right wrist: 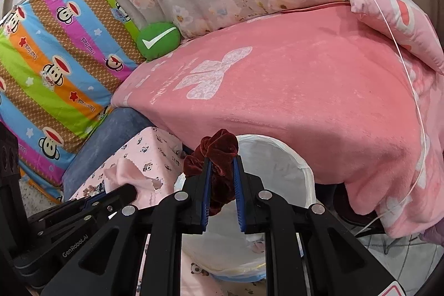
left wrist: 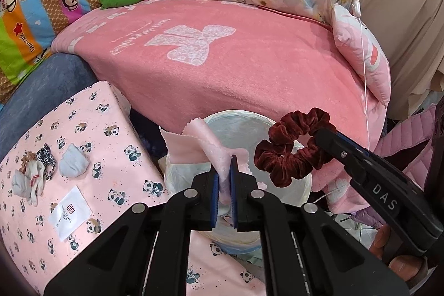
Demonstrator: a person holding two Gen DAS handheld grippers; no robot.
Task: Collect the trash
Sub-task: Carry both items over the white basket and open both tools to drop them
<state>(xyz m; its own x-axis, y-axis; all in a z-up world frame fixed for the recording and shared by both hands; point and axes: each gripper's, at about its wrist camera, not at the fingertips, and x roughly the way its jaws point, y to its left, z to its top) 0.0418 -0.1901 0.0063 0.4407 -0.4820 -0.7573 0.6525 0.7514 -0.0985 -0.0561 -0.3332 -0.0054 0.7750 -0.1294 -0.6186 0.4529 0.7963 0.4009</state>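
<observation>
Our left gripper point(left wrist: 224, 160) pinches a pinked-edge pink cloth point(left wrist: 194, 143) — our right gripper point(right wrist: 222, 160) clamps a velvety maroon scrunchie point(right wrist: 219, 154) — above the white-lined bin point(right wrist: 291, 157).

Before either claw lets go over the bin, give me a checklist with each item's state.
1. Left claw shut on the pink cloth: ok.
2. Right claw shut on the dark red scrunchie: ok.
3. White lined bin open, mouth unblocked: ok.
4. Scrunchie over the bin mouth: ok.
5. Cloth fully over the mouth: cannot tell; one end hangs past the rim.
6. Room left inside the bin: cannot tell.
</observation>
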